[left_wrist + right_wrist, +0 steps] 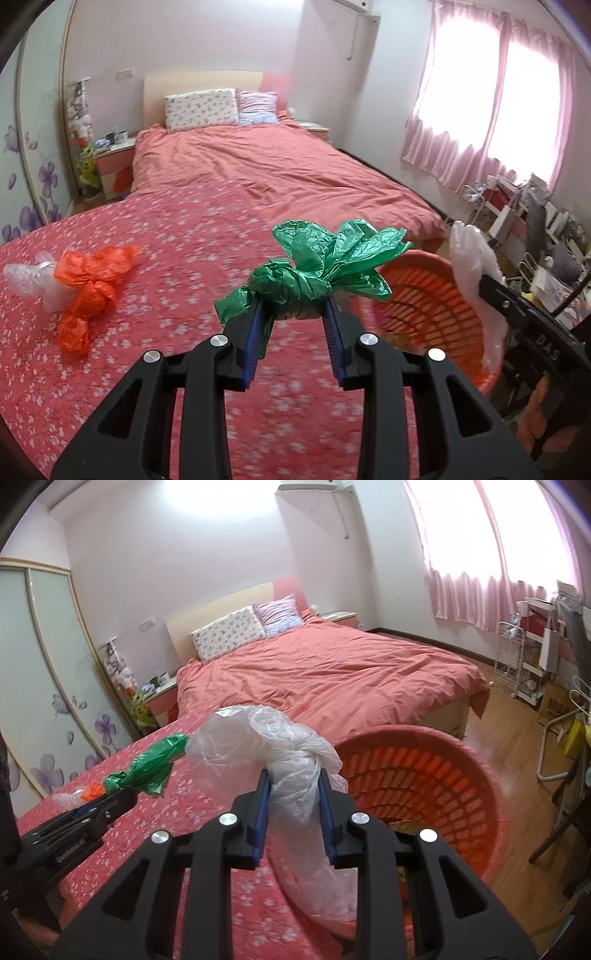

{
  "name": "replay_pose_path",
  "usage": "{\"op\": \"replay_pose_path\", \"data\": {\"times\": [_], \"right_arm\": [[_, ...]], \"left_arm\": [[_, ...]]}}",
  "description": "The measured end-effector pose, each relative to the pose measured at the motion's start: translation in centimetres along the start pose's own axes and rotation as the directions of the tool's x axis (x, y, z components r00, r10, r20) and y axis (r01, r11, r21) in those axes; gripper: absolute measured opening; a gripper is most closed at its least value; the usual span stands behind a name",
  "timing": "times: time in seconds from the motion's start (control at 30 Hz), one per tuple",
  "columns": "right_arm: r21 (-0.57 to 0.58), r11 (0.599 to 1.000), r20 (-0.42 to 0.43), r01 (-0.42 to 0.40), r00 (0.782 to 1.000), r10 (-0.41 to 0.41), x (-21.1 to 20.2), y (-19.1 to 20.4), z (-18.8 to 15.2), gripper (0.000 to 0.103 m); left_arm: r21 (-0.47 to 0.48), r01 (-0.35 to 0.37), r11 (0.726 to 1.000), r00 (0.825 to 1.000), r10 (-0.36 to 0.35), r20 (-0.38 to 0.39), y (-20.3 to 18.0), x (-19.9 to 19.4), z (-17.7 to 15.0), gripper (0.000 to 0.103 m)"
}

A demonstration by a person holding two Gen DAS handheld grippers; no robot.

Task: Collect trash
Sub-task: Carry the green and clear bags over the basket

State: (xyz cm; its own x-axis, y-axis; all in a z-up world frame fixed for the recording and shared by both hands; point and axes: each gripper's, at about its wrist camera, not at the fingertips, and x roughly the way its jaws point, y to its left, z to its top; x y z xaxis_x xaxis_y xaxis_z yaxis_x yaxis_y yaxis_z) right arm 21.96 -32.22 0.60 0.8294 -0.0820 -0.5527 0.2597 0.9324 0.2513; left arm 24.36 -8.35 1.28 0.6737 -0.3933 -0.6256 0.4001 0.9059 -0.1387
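The left hand-held gripper [295, 306] is clamping a knotted green bag [317, 266] between its blue pads, holding it above the floral pink bed cover [177, 258] just beside the orange basket [436, 295]; the right hand-held gripper [293, 794] is gripping a crumpled clear bag [280, 738] the same way, with the bag's tail hanging down at the basket's [424, 775] near rim; an orange bag [88, 284] and another clear bag [29, 277] are lying touching each other on the cover, well to the left; beyond them a bed [277, 166] with a salmon quilt and two pillows [201, 109] is standing under the pink curtains [498, 110]
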Motion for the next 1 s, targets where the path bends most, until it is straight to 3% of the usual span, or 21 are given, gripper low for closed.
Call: {"op": "replay_pose_path", "data": {"times": [0.57, 1.0], "right_arm": [[0.146, 0.981, 0.055, 0.129, 0.989, -0.139, -2.1, -9.2, 0.7, 0.025], [0.214, 0.971, 0.049, 0.111, 0.991, -0.124, -1.3, -12.7, 0.7, 0.025]], "left_arm": [[0.067, 0.121, 0.99, 0.992, -0.119, -0.038, -7.9, 2.4, -0.6, 0.032], [0.087, 0.171, 0.981, 0.982, -0.163, -0.096, -11.2, 4.6, -1.7, 0.032]]}}
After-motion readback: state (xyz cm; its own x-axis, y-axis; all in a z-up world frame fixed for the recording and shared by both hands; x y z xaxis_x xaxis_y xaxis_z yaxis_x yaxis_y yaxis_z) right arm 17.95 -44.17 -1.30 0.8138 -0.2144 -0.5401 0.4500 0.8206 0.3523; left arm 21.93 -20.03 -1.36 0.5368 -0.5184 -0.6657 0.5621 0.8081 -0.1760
